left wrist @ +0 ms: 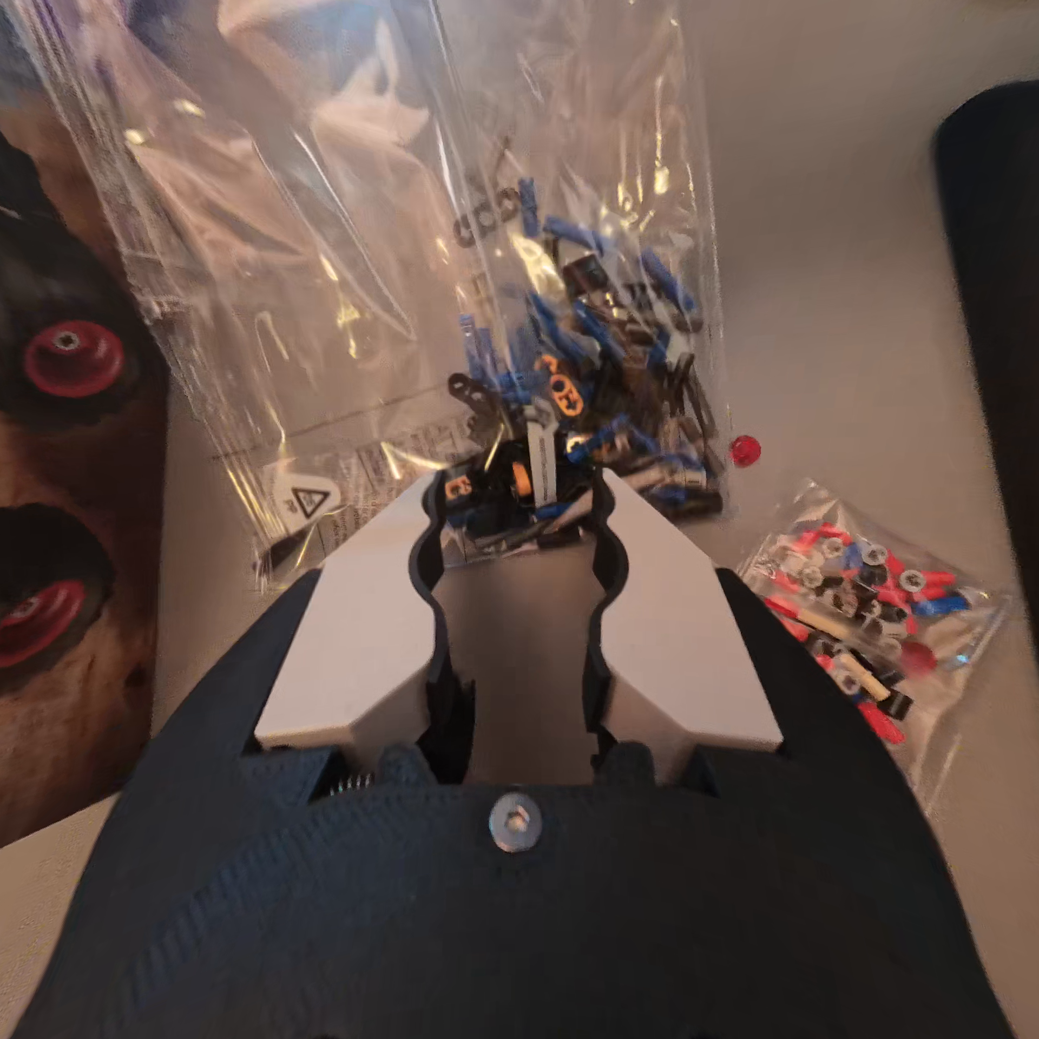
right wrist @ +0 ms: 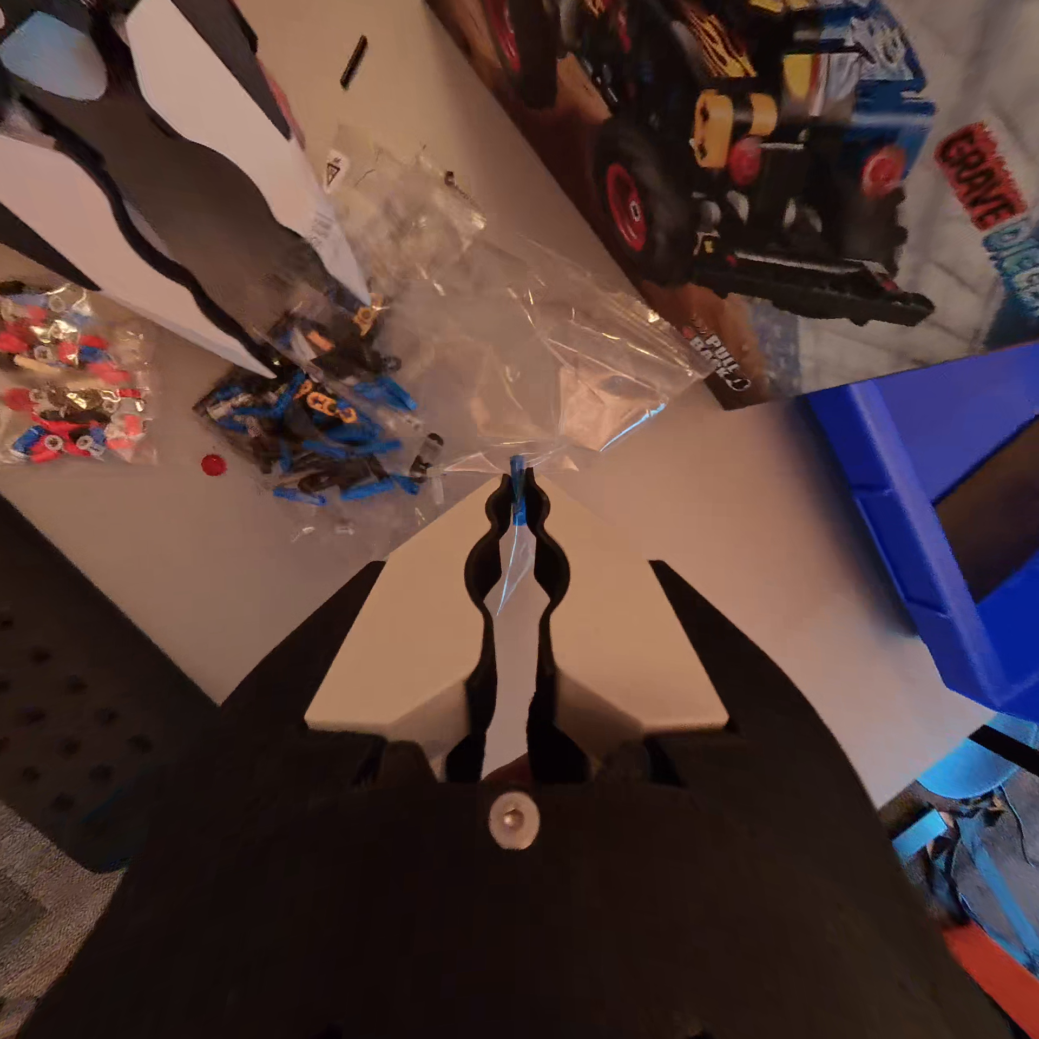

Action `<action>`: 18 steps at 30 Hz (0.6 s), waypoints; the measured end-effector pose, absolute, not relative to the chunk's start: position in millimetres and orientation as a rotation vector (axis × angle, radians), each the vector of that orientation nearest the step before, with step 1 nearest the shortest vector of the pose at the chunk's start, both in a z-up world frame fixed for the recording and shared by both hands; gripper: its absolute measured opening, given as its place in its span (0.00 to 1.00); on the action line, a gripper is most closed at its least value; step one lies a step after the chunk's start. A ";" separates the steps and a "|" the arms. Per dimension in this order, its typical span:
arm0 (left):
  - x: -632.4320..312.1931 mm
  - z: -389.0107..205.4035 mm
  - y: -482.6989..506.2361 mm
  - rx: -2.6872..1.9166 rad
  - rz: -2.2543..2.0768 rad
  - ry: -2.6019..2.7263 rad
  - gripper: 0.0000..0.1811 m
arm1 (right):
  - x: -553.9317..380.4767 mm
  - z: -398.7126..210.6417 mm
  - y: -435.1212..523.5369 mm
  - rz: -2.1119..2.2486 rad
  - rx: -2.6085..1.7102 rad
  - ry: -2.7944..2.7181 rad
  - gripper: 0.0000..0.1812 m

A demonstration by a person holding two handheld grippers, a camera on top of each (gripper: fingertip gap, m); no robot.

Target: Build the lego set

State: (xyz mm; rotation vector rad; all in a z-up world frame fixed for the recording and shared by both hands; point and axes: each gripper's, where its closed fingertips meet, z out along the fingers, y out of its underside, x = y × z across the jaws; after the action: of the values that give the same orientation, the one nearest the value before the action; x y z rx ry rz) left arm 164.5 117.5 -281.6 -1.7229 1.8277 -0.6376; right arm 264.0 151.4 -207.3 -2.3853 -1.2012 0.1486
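The left gripper is seen with its jaws spread apart, the tips set against the heap of small blue, black and orange parts inside a large clear plastic bag; whether the tips actually press the bag cannot be told. In the right wrist view the same left gripper is shown from the side, its two white fingers reaching down onto that heap.

The right gripper is clenched on the edge of the large clear plastic bag, and a small blue piece is pinched between the tips together with the film. The bag is stretched from this grasp across the white counter toward the pile of parts.

A second, smaller bag of red, blue and black pieces is laid on the counter just to the right of the large bag, apart from it. A loose round red stud is found on the counter between the two bags. The same smaller bag and red stud are seen at the left of the right wrist view.

The set's box, printed with a monster truck, is laid on the counter beyond the bag, and a blue bin stands at the right. A short black rod lies farther off on the counter
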 end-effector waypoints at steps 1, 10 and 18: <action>162.1 -285.2 116.9 -1.743 -0.625 1.845 0.28 | 266.5 -206.4 153.5 0.140 -2.385 -1.192 0.01; 159.3 -292.6 104.9 -1.819 -0.692 1.861 0.27 | 262.4 -187.7 161.8 0.130 -2.339 -1.204 0.01; 158.6 -293.7 92.8 -1.857 -0.795 1.853 0.24 | 267.9 -189.5 185.2 0.124 -2.360 -1.151 0.01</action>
State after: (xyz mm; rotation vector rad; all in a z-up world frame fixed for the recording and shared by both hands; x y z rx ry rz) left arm 158.6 92.8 -293.7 -1.8572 1.8530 -0.7947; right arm 267.9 185.2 -189.5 -2.3600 -1.1507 0.1241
